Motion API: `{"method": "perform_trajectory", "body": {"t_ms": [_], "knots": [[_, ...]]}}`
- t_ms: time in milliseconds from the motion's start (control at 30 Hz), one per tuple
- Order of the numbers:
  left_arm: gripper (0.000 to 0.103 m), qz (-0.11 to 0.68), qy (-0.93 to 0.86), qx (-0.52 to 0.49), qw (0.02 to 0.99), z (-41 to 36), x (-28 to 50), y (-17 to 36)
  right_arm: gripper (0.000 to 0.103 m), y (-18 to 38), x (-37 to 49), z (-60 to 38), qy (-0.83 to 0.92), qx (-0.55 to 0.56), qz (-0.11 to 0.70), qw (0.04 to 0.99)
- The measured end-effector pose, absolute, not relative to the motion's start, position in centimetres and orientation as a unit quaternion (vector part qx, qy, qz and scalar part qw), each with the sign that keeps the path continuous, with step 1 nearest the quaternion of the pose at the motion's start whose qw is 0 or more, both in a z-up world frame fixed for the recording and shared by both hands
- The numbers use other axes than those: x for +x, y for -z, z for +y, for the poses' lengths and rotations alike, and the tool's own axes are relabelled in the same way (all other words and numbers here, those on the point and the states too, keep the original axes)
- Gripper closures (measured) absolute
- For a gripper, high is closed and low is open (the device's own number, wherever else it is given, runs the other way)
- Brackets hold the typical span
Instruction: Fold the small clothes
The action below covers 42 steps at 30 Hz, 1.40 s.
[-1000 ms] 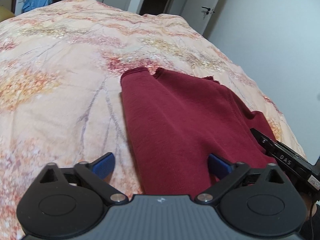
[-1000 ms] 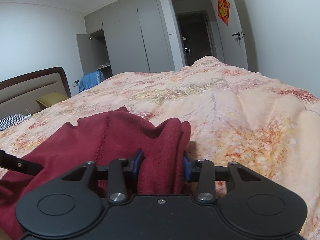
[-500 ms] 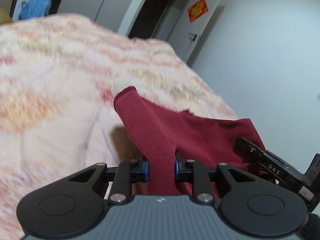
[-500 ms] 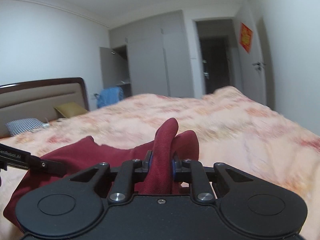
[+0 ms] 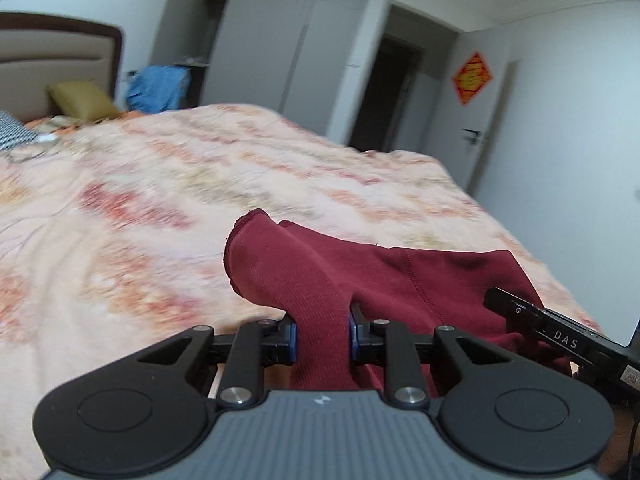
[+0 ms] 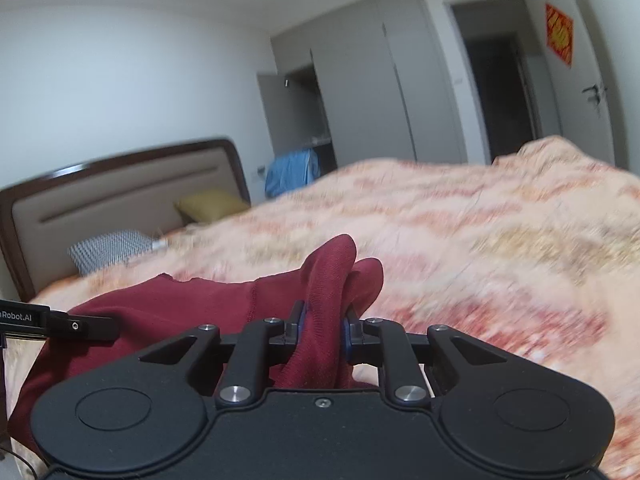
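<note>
Two black two-finger grippers each pinch a bunched corner of one dark red knit garment [image 5: 400, 280]. The left gripper [image 5: 322, 338] has its blue-padded jaws closed tight on a thick fold at the garment's left edge; the right gripper [image 6: 323, 332] is clamped the same way on a fold at the right edge. The cloth between them hangs slack, lifted a little above the peach floral quilted bedspread [image 5: 160, 208]. Farther off lie a mustard-yellow pillow [image 6: 212, 204] and a checked pillow [image 6: 110, 250] against the padded brown-framed headboard [image 6: 120, 196]. Beyond stand grey wardrobe doors [image 6: 360, 88] and a blue cloth [image 5: 158, 88].
</note>
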<state>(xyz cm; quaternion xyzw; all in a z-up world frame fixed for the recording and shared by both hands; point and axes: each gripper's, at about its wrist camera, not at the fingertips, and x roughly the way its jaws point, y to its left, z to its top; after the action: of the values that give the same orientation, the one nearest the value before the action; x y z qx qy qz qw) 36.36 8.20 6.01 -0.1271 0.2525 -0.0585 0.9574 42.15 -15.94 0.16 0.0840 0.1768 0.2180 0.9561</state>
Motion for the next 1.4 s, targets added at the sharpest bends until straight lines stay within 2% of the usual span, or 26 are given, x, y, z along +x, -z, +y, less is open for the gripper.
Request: {"method": "perform_trajectory", "body": {"t_ms": [267, 533, 667, 933, 1133, 1200, 1400], "knots": [[0.074, 0.299, 0.031, -0.165, 0.939, 11.4, 36.9, -0.7, 0.077, 2.7, 42.2, -15.8, -0.197, 0.081, 0.217, 0.953], [0.064, 0.306, 0.020, -0.158, 0.938, 11.1, 36.7, -0.7, 0.073, 1.9, 41.6, -15.9, -0.181, 0.073, 0.206, 0.959], [0.045, 0.306, 0.009, -0.147, 0.941, 10.6, 36.2, -1.5, 0.067, 1.0, 40.9, -16.2, -0.172, 0.070, 0.192, 0.964], [0.018, 0.278, -0.004, -0.116, 0.954, 9.3, 33.3, -4.7, 0.026, -3.0, 37.0, -17.3, -0.173, 0.066, 0.136, 0.973], [0.000, 0.241, -0.007, -0.092, 0.966, 7.9, 29.7, -8.0, 0.004, -6.1, 32.8, -18.0, -0.179, 0.069, 0.097, 0.977], [0.000, 0.228, -0.012, -0.086, 0.970, 7.5, 28.3, -9.0, 0.001, -7.0, 31.3, -18.3, -0.184, 0.075, 0.087, 0.976], [0.000, 0.214, -0.024, -0.078, 0.974, 7.0, 24.1, -11.1, 0.001, -8.9, 26.4, -18.9, -0.192, 0.087, 0.073, 0.975]]}}
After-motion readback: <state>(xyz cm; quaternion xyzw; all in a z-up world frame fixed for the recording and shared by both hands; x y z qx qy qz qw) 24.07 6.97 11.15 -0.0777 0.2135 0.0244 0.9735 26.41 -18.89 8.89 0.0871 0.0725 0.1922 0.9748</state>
